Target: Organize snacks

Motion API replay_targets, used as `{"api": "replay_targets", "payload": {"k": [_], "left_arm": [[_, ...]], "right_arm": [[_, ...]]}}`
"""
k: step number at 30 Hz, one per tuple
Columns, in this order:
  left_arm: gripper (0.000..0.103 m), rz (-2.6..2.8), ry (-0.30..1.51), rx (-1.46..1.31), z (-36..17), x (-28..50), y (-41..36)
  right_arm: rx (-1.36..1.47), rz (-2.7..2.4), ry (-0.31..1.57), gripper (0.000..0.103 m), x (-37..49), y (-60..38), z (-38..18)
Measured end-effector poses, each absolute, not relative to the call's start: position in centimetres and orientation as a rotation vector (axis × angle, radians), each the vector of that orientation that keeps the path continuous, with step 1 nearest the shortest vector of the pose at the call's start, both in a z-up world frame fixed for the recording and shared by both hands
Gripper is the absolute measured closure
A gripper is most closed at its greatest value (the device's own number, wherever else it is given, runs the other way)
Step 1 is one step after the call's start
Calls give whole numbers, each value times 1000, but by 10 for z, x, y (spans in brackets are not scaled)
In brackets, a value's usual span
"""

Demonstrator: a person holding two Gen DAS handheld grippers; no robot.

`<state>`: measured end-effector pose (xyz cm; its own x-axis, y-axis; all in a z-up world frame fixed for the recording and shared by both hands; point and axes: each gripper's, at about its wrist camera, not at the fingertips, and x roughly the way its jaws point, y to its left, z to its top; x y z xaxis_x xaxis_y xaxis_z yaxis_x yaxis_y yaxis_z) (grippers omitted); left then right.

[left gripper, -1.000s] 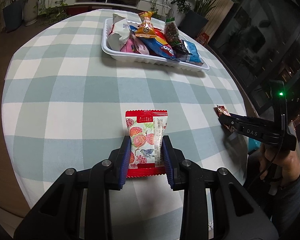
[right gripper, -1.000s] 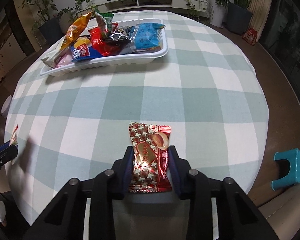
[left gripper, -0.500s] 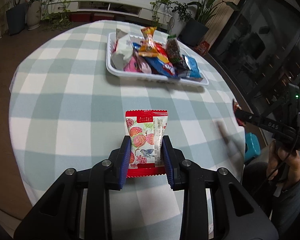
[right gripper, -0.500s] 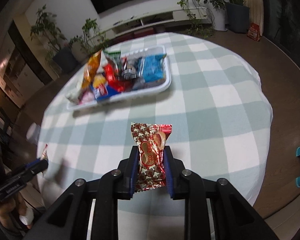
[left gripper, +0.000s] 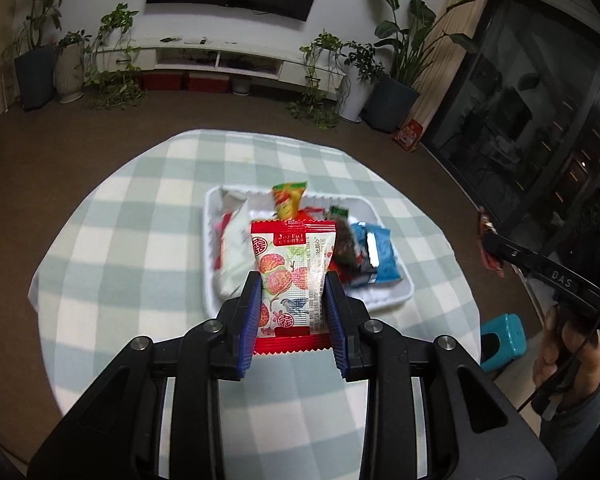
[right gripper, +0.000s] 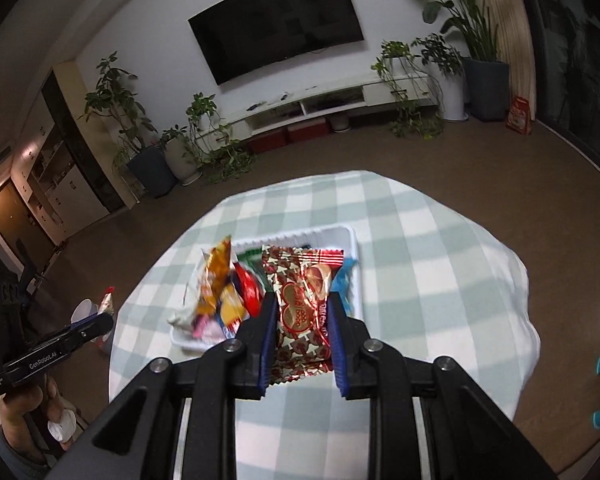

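My left gripper (left gripper: 293, 304) is shut on a red-and-white lychee snack packet (left gripper: 292, 276), held high above the round checked table (left gripper: 140, 248). My right gripper (right gripper: 301, 330) is shut on a red star-patterned snack packet (right gripper: 302, 304), also raised above the table. A white tray (left gripper: 210, 216) full of several snacks sits on the table beneath both packets; it also shows in the right wrist view (right gripper: 350, 236). The right gripper appears at the right of the left wrist view (left gripper: 490, 246), and the left gripper at the left of the right wrist view (right gripper: 104, 316).
The table stands in a living room on a brown floor. A teal stool (left gripper: 502, 340) is beside the table on the right. Potted plants (left gripper: 392, 96) and a low TV cabinet (left gripper: 220, 60) line the far wall.
Both grippers have risen well above the table with their packets. The views now look down on the whole table and tray, with the room behind.
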<state>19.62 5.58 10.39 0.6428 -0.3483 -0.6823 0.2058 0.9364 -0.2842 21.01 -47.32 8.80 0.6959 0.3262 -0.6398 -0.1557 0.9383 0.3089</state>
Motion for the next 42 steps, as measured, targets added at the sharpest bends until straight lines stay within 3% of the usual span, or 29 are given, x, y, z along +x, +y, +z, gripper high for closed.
{"api": "replay_targets", "payload": {"k": [16, 29, 36, 37, 40, 42], "left_arm": [[74, -295, 948, -41, 40, 316, -42], [73, -282, 962, -26, 6, 335, -45], [72, -278, 962, 9, 5, 334, -49], [71, -276, 960, 6, 5, 335, -48], [47, -271, 945, -2, 9, 332, -47], [43, -269, 938, 2, 13, 330, -47]], "right_arm": [[161, 318, 906, 77, 330, -436, 33], [106, 297, 994, 76, 363, -418, 1], [91, 293, 1032, 68, 367, -413, -13], [89, 293, 1032, 67, 366, -413, -13], [88, 296, 1028, 55, 364, -412, -10], [84, 300, 1018, 50, 362, -412, -7]]}}
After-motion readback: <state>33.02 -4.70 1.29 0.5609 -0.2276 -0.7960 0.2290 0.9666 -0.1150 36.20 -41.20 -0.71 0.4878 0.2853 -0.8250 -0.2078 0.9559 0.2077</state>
